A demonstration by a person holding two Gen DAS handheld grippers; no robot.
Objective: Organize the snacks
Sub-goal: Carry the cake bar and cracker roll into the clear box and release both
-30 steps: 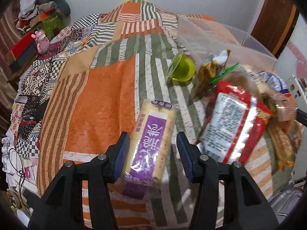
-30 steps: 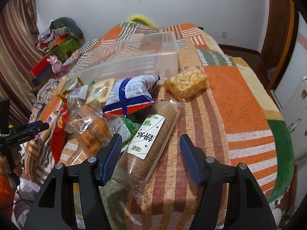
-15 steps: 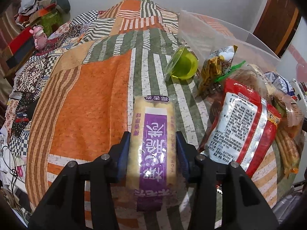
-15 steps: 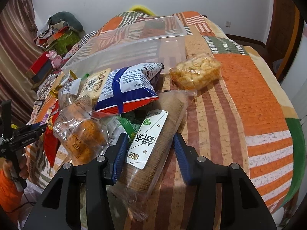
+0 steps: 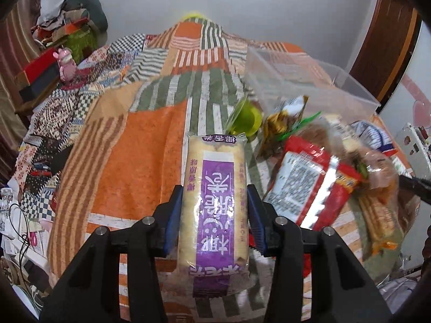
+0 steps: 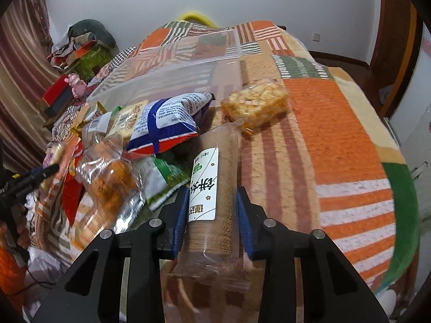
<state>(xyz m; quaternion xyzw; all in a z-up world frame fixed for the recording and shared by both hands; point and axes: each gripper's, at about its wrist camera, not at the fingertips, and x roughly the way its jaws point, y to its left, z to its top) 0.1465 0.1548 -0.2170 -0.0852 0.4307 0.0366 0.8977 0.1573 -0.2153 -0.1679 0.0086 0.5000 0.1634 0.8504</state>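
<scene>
My left gripper (image 5: 215, 196) is shut on a long cream cracker pack with a purple label (image 5: 216, 185) and holds it just above the patchwork quilt (image 5: 134, 161). My right gripper (image 6: 212, 196) is shut on a brown biscuit sleeve with a white label (image 6: 215, 188), lifted a little off the bed. A clear plastic bin (image 6: 172, 80) stands behind the snack pile; it also shows in the left wrist view (image 5: 309, 80). The left gripper's tip (image 6: 40, 172) shows at the left edge of the right wrist view.
Loose snacks lie between the grippers: a red-edged packet (image 5: 309, 185), a green jelly cup (image 5: 247, 118), a blue-and-white bag (image 6: 169, 123), a bag of orange buns (image 6: 113, 183), a green packet (image 6: 164, 177) and a cracker bag (image 6: 256, 105). Clutter lies beside the bed at left (image 5: 54, 62).
Both grippers closed on their packs: the left on the purple-label crackers, the right on the brown biscuit sleeve. Both packs have since risen slightly off the quilt.
</scene>
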